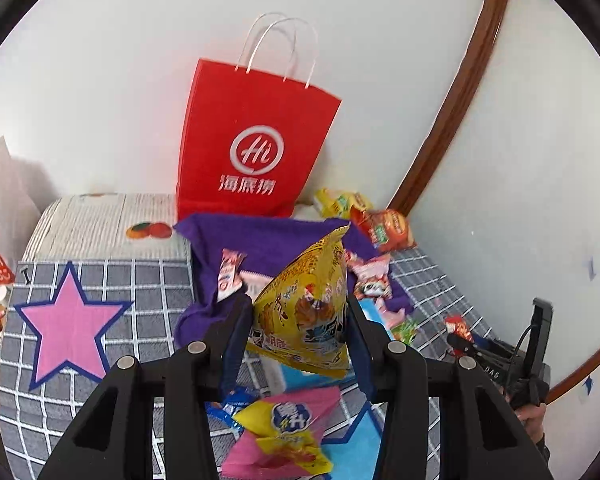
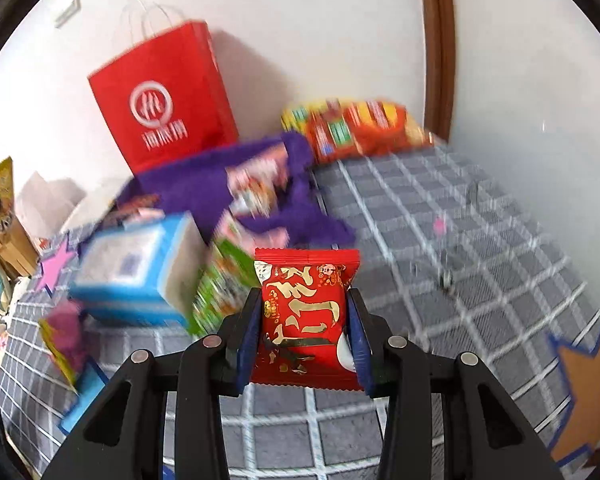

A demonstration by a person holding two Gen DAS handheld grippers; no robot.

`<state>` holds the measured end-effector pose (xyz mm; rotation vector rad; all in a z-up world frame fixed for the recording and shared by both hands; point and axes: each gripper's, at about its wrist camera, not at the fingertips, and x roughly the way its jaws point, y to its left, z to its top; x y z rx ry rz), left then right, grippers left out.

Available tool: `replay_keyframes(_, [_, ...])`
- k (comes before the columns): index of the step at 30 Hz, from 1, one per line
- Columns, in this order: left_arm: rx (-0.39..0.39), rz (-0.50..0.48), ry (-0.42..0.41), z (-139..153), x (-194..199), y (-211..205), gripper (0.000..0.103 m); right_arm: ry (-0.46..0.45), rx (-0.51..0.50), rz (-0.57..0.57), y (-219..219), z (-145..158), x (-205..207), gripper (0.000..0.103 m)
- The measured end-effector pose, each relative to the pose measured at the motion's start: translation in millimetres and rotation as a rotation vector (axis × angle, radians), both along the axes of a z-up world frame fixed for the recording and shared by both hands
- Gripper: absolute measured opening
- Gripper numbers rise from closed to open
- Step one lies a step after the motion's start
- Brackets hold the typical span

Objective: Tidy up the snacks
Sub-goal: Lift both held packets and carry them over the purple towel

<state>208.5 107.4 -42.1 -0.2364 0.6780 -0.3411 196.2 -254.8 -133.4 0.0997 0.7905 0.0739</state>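
The left gripper [image 1: 298, 320] squeezes a yellow snack bag [image 1: 308, 308] between its two blue pads. The bag is lifted up off the bed, with its pointy top sticking past the fingertips. Right under it lie a pink and yellow candy packet [image 1: 284, 436] and a blue box [image 1: 300, 376].

The right gripper [image 2: 306, 320] is closed on a red snack packet [image 2: 306, 316], which stands up straight between the pads, above the grey checked blanket [image 2: 440, 240].

A bit farther off, a purple cloth [image 1: 276, 240] lies on the bed with small pink packets [image 1: 370, 276] on it. A pink star [image 1: 70, 320] is on the blanket to the left.

At the back, a red paper bag [image 1: 256, 140] stands against the white wall. Beside it, in the corner, sit orange and yellow snack packs [image 1: 380, 220].
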Motion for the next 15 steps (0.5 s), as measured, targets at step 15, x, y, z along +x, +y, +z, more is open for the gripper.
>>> replay_keyframes(15, [0.0,-0.015,-0.045,43,43,-16,0.043,-0.109,-0.029,0.106,74,114,83,0.04])
